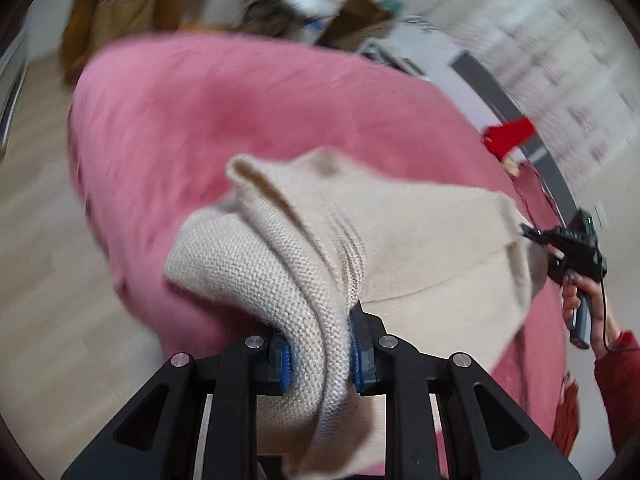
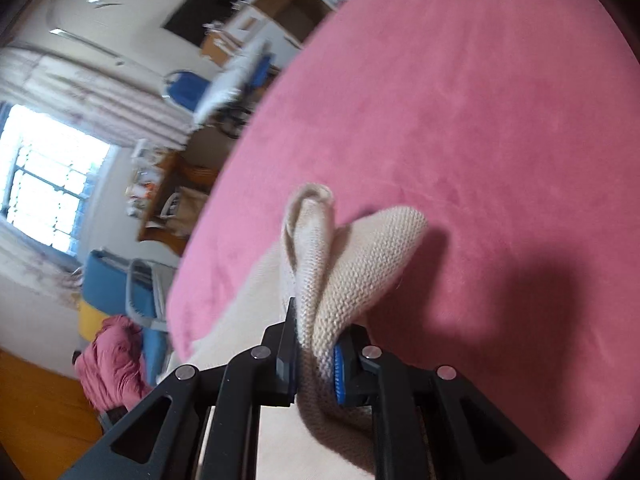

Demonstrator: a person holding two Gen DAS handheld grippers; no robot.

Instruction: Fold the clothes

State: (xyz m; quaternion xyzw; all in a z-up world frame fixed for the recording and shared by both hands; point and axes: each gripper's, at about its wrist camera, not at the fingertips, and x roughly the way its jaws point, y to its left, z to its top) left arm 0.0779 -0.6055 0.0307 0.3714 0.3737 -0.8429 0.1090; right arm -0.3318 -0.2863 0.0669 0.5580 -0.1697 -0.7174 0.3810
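Observation:
A cream knitted sweater (image 1: 400, 236) is stretched between both grippers above the pink bed cover (image 1: 224, 120). My left gripper (image 1: 320, 356) is shut on a bunched thick fold of its knit, the blue pads pressing on both sides. In the left wrist view the right gripper (image 1: 530, 234) shows at the far right, held by a hand (image 1: 580, 300), pinching the sweater's far corner. In the right wrist view my right gripper (image 2: 316, 356) is shut on a folded loop of the cream sweater (image 2: 360, 256) over the pink bed cover (image 2: 480, 120).
Beyond the bed stand a wooden cabinet (image 1: 120, 12), cardboard boxes (image 1: 352, 12) and clutter. A red cloth (image 1: 508, 132) lies near the bed's right edge. A window (image 2: 48, 184), blue chairs (image 2: 188, 88) and a pink garment pile (image 2: 112, 364) show on the left.

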